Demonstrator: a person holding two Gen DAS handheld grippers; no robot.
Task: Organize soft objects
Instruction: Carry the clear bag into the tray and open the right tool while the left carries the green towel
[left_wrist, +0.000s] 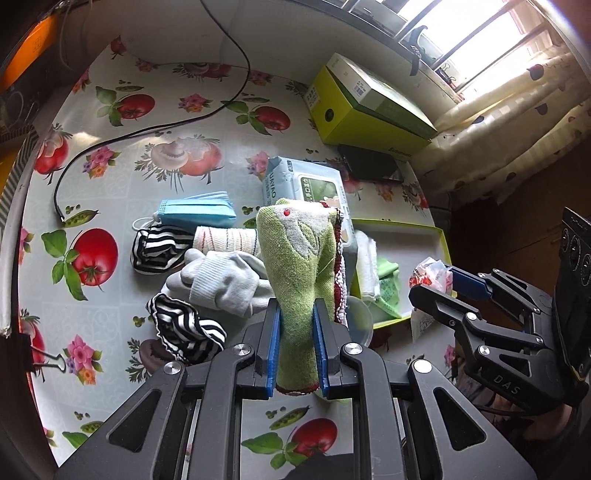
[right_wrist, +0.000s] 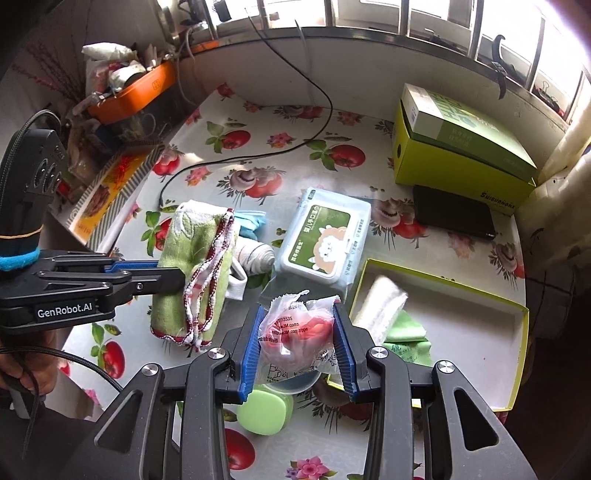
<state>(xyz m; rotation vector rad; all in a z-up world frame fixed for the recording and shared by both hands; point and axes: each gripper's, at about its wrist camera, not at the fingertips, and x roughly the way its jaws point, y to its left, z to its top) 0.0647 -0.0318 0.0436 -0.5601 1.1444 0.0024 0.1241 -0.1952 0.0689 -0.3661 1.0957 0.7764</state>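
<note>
Transport step: left gripper (left_wrist: 297, 332) pinches towel (left_wrist: 299, 266), right gripper (right_wrist: 301, 343) pinches packet (right_wrist: 295, 332); next, likely lower both into tray (right_wrist: 480, 295)

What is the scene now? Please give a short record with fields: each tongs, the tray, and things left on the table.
left tongs: shut on green towel, lifted above the table
right tongs: shut on plastic packet with something red inside
open tray: holds white cloth and green cloth
left on table: blue masks, striped socks, grey socks, wipes pack
</note>
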